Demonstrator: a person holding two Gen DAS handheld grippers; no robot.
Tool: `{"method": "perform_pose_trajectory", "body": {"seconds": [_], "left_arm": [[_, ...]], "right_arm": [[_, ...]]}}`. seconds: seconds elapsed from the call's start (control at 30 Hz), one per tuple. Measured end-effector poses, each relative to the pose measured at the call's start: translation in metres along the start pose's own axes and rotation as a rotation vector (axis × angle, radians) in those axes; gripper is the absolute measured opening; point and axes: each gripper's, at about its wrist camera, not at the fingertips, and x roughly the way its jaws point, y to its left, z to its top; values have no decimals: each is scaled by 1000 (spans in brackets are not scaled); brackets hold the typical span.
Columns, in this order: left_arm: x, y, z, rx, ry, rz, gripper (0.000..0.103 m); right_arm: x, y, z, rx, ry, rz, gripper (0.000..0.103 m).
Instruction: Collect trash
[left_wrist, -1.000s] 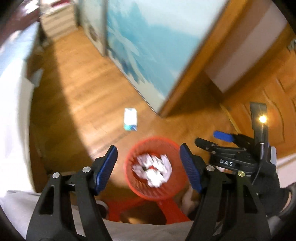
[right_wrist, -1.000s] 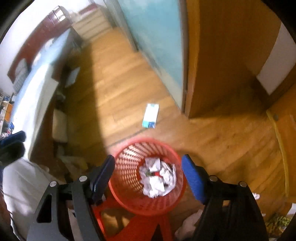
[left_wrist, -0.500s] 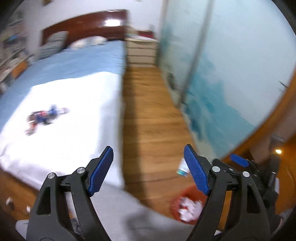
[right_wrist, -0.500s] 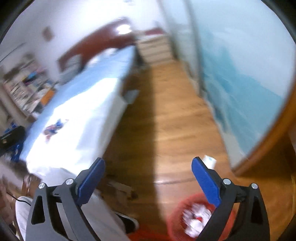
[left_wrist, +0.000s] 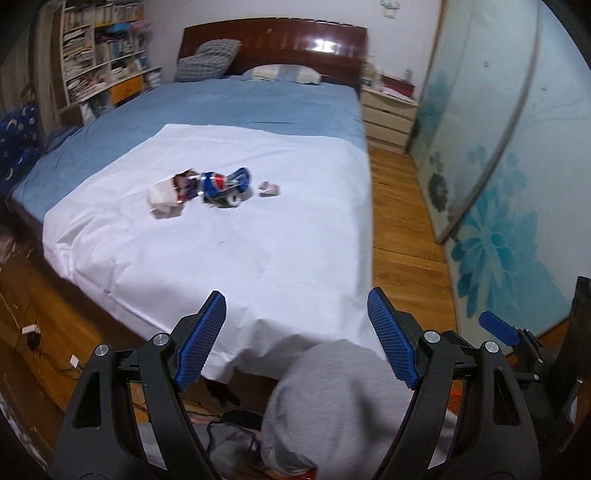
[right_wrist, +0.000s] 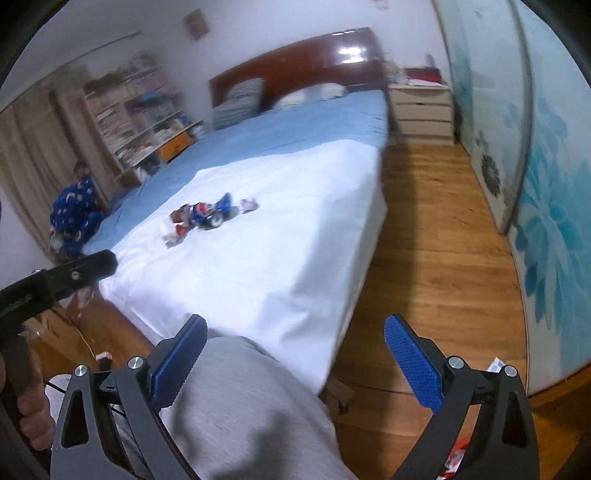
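A heap of trash lies on the white sheet (left_wrist: 240, 240) of the bed: a crushed blue can (left_wrist: 221, 186), a white crumpled wrapper (left_wrist: 164, 195) and a small scrap (left_wrist: 269, 189). The heap also shows in the right wrist view (right_wrist: 203, 216). My left gripper (left_wrist: 295, 343) is open and empty, well short of the heap, over the foot of the bed. My right gripper (right_wrist: 295, 362) is open and empty, above the person's grey-clad knee (right_wrist: 251, 406). The red bin shows only as a sliver at the bottom right (right_wrist: 458, 458).
The bed has a blue cover (left_wrist: 258, 103) and a dark wooden headboard (left_wrist: 273, 40). A bookshelf (left_wrist: 103, 55) stands at left, a bedside drawer unit (left_wrist: 388, 118) at right. Wooden floor (right_wrist: 436, 240) runs between bed and the blue flowered sliding doors (left_wrist: 509, 184). A small packet (right_wrist: 495, 365) lies on the floor.
Both grippers have swung up from over the red bin on the floor to face the bed and its trash. Both stayed open and empty.
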Motion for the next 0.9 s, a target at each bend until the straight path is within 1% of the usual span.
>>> {"method": "perform_pose_trajectory", "body": {"seconds": [0.07, 0.3, 0.6, 0.9], "left_arm": [[1, 7, 1, -9, -3, 6, 79], [8, 24, 0, -35, -5, 15, 79], [16, 36, -2, -50, 11, 25, 79], [21, 42, -2, -60, 22, 41, 79]], "right_arm": [[5, 9, 2, -19, -11, -6, 95], [21, 13, -3, -74, 6, -32, 95], [39, 6, -1, -81, 39, -41, 95], [48, 6, 0, -86, 59, -47, 95]]}}
